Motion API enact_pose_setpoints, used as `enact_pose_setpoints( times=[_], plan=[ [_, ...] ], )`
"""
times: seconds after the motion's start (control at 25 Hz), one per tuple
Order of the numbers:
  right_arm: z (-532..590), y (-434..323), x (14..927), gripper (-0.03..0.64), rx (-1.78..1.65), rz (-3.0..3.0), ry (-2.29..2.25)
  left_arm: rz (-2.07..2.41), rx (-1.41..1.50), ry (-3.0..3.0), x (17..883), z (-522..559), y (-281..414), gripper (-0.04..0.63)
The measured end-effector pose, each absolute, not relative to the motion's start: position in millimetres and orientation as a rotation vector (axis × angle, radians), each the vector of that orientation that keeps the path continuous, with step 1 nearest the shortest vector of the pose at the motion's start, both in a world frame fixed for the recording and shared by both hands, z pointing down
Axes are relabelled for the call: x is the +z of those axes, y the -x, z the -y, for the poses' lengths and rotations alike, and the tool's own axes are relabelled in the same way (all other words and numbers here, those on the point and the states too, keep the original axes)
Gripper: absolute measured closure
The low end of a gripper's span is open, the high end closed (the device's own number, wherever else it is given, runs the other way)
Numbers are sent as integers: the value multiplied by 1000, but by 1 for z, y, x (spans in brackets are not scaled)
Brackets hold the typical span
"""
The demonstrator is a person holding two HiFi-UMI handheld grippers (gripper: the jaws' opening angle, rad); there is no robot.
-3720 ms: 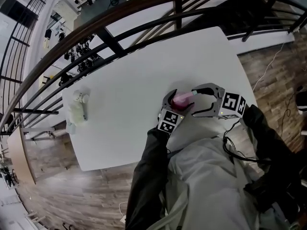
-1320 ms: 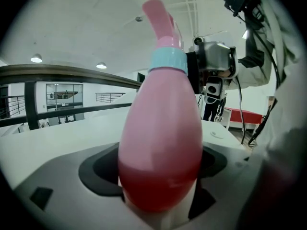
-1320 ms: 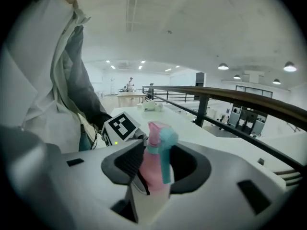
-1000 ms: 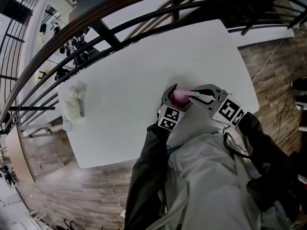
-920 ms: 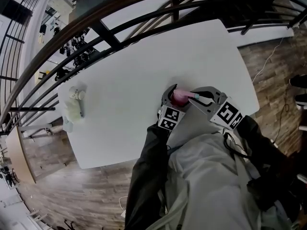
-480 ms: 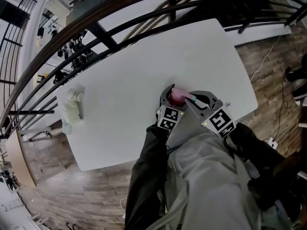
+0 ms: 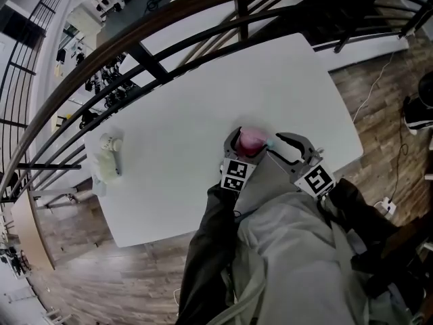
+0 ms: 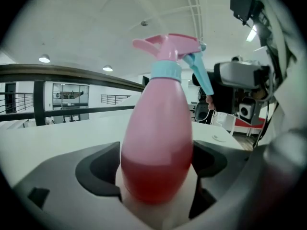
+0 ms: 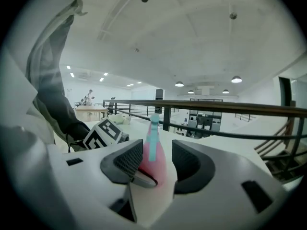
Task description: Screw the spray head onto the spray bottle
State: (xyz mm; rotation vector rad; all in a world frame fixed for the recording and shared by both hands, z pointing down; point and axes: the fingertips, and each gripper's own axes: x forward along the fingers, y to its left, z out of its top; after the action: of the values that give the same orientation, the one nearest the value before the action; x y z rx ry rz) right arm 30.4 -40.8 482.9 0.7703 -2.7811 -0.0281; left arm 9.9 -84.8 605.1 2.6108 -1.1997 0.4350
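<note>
A pink spray bottle [image 7: 253, 138] stands upright on the white table [image 7: 189, 100], close to its near edge. My left gripper [image 7: 243, 149] is shut on the bottle's lower body [image 8: 156, 143]. The pink spray head [image 8: 168, 44] sits on top with a teal collar [image 8: 165, 71] and a teal trigger [image 8: 199, 73]. My right gripper [image 7: 272, 147] is just right of the bottle. Its jaws are opening, and in the right gripper view the pads [image 9: 129, 159] stand clear of the bottle [image 9: 160, 169] and trigger [image 9: 152, 143] between them.
A pale bundle [image 7: 108, 156] lies near the table's far left edge. A dark curved railing [image 7: 169, 19] runs behind the table. Wooden floor [image 7: 379, 100] surrounds it, and the person's body is against the near edge.
The right gripper has swung round towards the person, and its jaws have parted from the spray head. The left gripper still holds the bottle in the same place.
</note>
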Motion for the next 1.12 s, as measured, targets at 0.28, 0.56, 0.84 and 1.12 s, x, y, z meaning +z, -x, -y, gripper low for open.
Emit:
enact_pose_setpoints(
  times=[0.28,0.56,0.84,1.12],
  plan=[
    [45,-91,527,454,235,2666,-965,1351,422,-2562,596,22,30,153],
    [57,-91,530,617,249,2664,-1111,1648,246,-2378,557,-8,84,588],
    [48,-67,536,620,250,2667,-1031,1609,231,-2354,565,-9,70,589],
    [46,-48,543,620,217,2671,-949,1539,264,-2420,562,-5,49,589]
  ],
)
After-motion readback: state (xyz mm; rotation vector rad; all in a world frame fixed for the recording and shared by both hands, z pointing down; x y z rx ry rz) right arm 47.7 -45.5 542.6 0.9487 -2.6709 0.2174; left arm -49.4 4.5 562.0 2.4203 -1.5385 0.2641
